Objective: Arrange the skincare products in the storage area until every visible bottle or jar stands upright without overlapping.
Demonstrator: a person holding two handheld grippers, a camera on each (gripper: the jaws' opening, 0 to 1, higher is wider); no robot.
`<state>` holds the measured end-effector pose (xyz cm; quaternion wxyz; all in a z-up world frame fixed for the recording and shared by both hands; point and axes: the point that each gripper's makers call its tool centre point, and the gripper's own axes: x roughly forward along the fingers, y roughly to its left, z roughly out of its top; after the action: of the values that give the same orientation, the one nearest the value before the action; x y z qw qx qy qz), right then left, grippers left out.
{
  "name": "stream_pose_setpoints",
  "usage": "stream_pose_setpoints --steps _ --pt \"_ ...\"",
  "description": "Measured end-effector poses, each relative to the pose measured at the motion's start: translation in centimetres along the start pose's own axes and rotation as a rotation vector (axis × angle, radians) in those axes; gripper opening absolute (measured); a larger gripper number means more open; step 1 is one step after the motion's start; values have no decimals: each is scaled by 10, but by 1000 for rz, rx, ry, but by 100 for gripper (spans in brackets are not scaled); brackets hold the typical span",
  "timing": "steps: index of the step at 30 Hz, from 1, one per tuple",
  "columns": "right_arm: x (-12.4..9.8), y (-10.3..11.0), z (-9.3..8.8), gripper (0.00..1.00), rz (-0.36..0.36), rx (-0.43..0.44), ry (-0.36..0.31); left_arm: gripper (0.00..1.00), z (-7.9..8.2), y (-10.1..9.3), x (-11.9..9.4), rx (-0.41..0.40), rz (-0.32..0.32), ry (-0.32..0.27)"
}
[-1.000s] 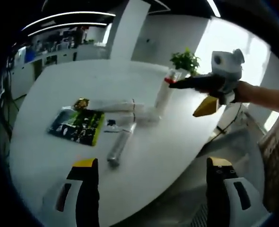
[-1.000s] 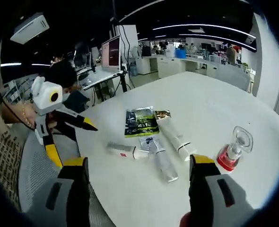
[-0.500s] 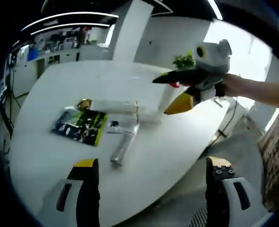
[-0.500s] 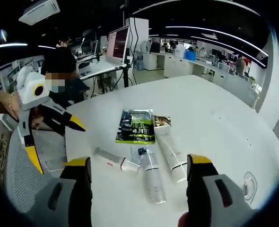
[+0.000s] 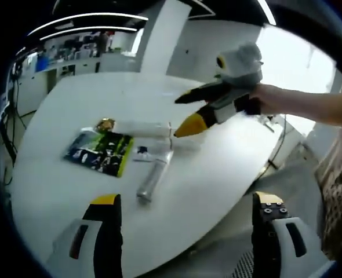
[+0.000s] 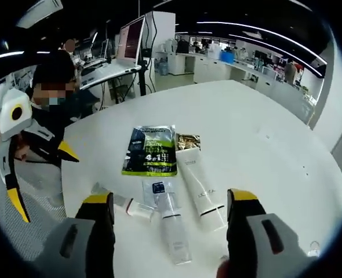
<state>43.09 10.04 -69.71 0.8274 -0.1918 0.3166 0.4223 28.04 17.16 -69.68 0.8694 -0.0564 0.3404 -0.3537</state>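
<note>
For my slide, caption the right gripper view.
Open right gripper hovers over white tubes lying flat beside a green sachet on the white table.

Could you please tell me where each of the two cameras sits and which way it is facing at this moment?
Left gripper view: rides the open left gripper, looking across the white table toward the right gripper, held in a hand.
Right gripper view: rides the open right gripper, looking down at the lying white tube and green sachet; the left gripper shows at left.
Shared: table, tube, sachet.
</note>
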Motion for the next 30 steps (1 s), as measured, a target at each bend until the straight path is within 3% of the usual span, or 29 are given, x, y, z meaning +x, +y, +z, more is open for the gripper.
stream_pose_setpoints --steps 11,15,21,25,30 --pt "31 -19 0 71 -12 31 70 90 -3 0 2 -2 -3 20" --pt "44 -23 4 69 1 97 56 90 -4 1 2 -8 -3 22" --pt "65 -32 2 65 -5 22 116 89 -4 6 1 -26 16 17" --pt "77 -36 3 62 7 17 137 89 -5 6 2 -35 15 22" --pt "93 -39 -10 59 22 -13 203 89 -7 7 3 -35 12 34"
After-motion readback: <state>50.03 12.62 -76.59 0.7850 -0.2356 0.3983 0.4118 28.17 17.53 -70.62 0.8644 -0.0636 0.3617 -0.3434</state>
